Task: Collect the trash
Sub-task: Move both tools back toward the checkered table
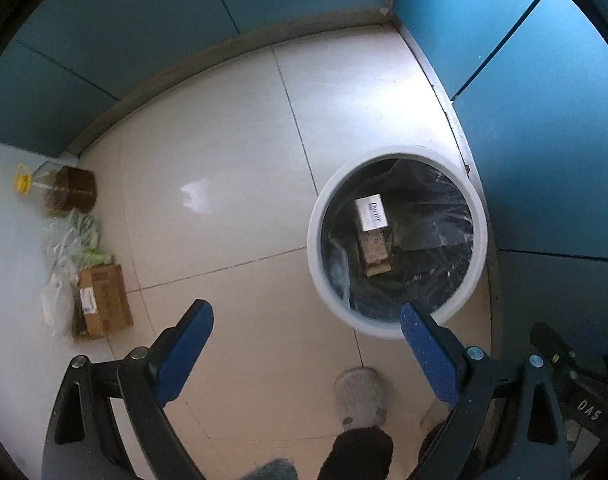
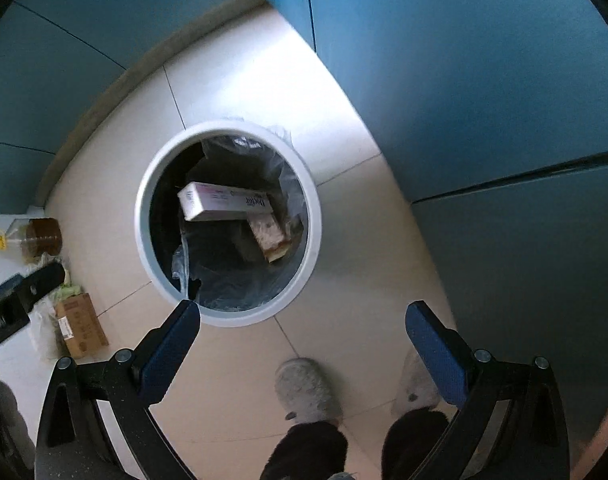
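Claws both gaped wide and empty: left gripper (image 1: 306,354) and right gripper (image 2: 301,346) hung above the bin (image 2: 227,222).

The floor (image 1: 231,184) is laid with large, pale cream tiles, glossy enough to catch a white glare of light near the middle, with thin grey grout lines crossing it. Teal-blue panelled walls (image 1: 115,32) close it in on the far side and the right side, their panels split by fine dark seams, and a grey skirting strip (image 1: 175,68) runs along the foot of the far wall. The two walls meet at a corner (image 1: 388,8) near the top of the left wrist view. In the right wrist view, the right wall (image 2: 484,92) lies mostly in shade, while a bright band of light falls across the tiles beside it.
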A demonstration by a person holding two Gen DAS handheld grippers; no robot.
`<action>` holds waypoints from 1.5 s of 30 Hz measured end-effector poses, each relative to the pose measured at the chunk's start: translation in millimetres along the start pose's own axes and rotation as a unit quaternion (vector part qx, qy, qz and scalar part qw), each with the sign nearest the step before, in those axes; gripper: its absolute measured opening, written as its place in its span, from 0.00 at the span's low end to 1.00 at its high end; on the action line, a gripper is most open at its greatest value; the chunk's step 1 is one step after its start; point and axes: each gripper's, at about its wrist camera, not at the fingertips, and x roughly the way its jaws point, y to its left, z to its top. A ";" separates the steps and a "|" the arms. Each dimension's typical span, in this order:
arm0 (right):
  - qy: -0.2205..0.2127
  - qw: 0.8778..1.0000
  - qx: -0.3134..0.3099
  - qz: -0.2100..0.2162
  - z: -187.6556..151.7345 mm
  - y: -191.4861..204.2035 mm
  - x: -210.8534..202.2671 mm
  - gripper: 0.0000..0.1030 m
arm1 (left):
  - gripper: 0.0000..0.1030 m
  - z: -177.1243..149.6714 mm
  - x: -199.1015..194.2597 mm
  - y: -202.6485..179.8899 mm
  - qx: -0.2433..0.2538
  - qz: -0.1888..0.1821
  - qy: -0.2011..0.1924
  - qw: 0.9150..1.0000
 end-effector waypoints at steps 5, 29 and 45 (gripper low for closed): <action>-0.032 0.999 -0.018 -0.014 -1.6 17.9 -56.1 1.00 | 0.93 -19.0 -54.5 -1.2 -0.004 0.003 -0.025 1.000; -0.137 0.987 -0.078 0.036 -109.7 39.7 -409.3 1.00 | 0.93 -133.3 -364.3 13.3 -0.021 -0.011 -0.125 0.992; -0.192 0.966 0.162 0.054 -122.3 -223.8 -519.2 1.00 | 0.93 -108.7 -469.8 -208.6 0.124 -0.056 -0.166 0.977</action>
